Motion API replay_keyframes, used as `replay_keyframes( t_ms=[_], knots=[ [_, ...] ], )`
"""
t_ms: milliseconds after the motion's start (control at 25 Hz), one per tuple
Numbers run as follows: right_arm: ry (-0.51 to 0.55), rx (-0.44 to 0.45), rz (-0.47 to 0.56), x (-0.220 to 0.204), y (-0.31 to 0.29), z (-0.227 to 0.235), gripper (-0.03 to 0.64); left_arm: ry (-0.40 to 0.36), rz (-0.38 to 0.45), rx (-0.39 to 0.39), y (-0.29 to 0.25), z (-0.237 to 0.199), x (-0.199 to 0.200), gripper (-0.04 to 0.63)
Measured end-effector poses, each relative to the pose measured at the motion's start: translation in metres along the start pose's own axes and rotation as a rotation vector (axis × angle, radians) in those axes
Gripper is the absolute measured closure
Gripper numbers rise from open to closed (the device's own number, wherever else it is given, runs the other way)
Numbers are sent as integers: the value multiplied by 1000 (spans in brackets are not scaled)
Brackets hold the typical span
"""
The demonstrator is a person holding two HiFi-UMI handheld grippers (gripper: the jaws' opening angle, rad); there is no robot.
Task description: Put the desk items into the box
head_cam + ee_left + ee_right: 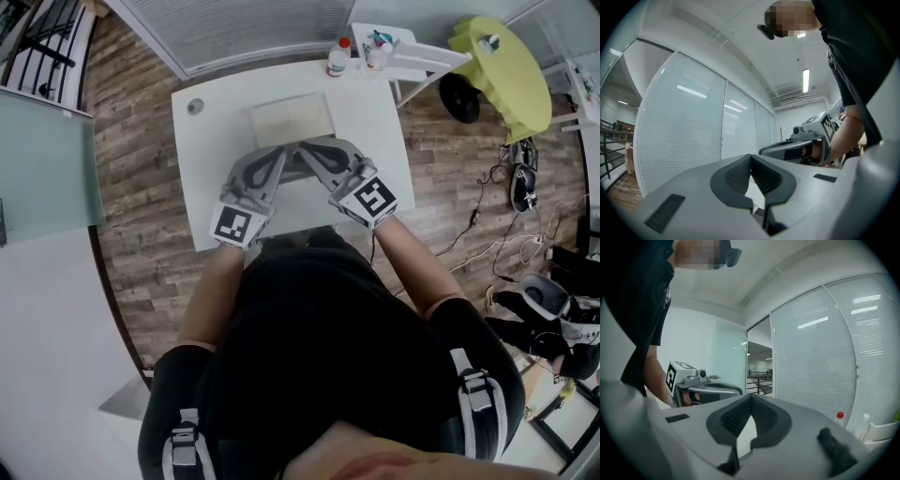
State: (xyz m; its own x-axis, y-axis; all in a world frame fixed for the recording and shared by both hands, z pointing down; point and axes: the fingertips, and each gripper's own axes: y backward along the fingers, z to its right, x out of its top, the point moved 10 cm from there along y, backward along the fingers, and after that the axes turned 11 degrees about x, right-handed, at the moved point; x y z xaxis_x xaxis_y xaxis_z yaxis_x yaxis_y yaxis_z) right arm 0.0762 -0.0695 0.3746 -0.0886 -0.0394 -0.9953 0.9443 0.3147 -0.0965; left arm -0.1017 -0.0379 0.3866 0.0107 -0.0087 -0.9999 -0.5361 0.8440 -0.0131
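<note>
The person's torso [309,356] hides the near edge of the table [202,187]. Over it, the left gripper [284,153] and right gripper [307,153] are both clenched on nothing, tips close together. Just beyond them sits the box [291,120], its pale inside too blurred to read. A red-capped bottle [337,58] stands at the table's far edge

Left claw [751,158], right claw [751,398] — both closed

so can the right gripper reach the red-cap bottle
Probably yes: the bottle stands at the far corner of the desk, bare top between it and the right gripper, whose jaws are shut.
</note>
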Motion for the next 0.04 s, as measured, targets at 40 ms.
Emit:
replay_keyframes(
  t_ms=[40],
  knots=[
    [-1, 1, 5, 1, -1, 0, 601, -3, -11, -1, 0, 0, -1, 584]
  ],
)
